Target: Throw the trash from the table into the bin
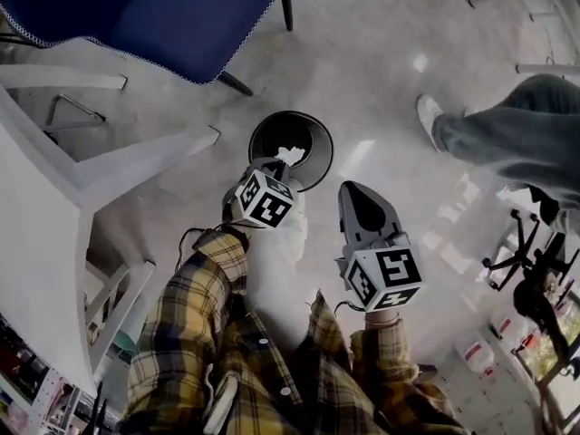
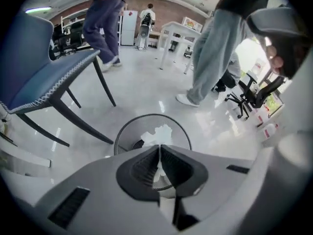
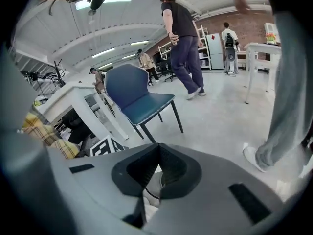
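Observation:
A round black mesh bin (image 1: 272, 127) stands on the pale floor below me. My left gripper (image 1: 276, 164) hangs over its near rim, pointing steeply down, and is shut on a crumpled white paper (image 1: 291, 156). In the left gripper view the paper (image 2: 159, 132) sticks out past the closed jaws of the left gripper (image 2: 160, 150), right above the bin (image 2: 131, 125). To the right of the bin, my right gripper (image 1: 361, 191) is shut with nothing between its jaws. The right gripper view shows the right gripper (image 3: 157, 150) with its pads meeting at the tip.
A blue chair (image 1: 181, 16) stands just behind the bin, its dark legs close to the rim. A white table (image 1: 36, 207) fills the left side. A person's leg (image 1: 507, 125) and white shoe (image 1: 428, 114) are at the right. Black office chairs (image 1: 526, 270) lie further right.

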Demonstrator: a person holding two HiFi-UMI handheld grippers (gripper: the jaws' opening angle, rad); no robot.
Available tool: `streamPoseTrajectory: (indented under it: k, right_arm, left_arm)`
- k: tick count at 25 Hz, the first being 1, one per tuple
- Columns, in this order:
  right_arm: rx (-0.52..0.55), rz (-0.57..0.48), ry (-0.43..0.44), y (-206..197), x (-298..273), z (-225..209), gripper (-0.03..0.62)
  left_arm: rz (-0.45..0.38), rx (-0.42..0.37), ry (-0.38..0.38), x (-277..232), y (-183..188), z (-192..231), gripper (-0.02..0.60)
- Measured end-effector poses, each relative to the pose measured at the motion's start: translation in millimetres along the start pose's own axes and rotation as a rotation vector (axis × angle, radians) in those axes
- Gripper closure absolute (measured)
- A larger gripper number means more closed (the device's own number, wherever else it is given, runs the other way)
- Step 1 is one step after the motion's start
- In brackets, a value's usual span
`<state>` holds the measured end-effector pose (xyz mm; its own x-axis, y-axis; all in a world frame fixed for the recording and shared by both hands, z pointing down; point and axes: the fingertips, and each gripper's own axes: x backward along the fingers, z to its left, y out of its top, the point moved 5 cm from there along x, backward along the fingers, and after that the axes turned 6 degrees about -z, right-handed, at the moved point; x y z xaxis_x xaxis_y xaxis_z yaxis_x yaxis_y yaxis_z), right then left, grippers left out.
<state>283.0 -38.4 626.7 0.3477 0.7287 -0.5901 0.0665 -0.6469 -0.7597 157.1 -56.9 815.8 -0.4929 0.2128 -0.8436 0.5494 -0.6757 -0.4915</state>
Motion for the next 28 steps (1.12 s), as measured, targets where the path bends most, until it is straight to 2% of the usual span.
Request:
streamPoseTrajectory:
  k: [2, 6, 9, 12, 15, 18, 21, 28]
  right_arm:
    - [-0.016, 0.005, -0.002, -20, -16, -9, 0.595]
    - [-0.050, 0.009, -0.012, -51, -44, -24, 0.595]
    - [-0.063, 0.007, -0.016, -65, -62, -32, 0.595]
    - [-0.065, 0.008, -0.012, -71, -75, -35, 0.595]
    - [-0.064, 0.016, -0.003, -73, -84, -33, 0.595]
    - [-0.055, 0.027, 0.009, -69, -84, -24, 0.595]
    - [-0.045, 0.033, 0.019, -55, -75, -11, 0.595]
    - [-0.005, 0.036, 0.039, 14, -10, 23, 0.595]
  left_arm:
    - [0.047, -0.018, -0.033, -33, -9, 7, 0.560]
    - [0.048, -0.055, -0.054, -83, -8, 25, 0.558]
    - [0.080, -0.069, -0.088, -110, -17, 30, 0.558]
    - [0.111, -0.045, -0.128, -127, -29, 30, 0.508]
    - [0.109, -0.030, -0.148, -132, -33, 29, 0.444]
    - [0.091, -0.031, -0.155, -125, -30, 26, 0.396]
    - [0.060, -0.025, -0.152, -104, -18, 24, 0.396]
    - [-0.051, 0.036, -0.121, -3, 28, -4, 0.397]
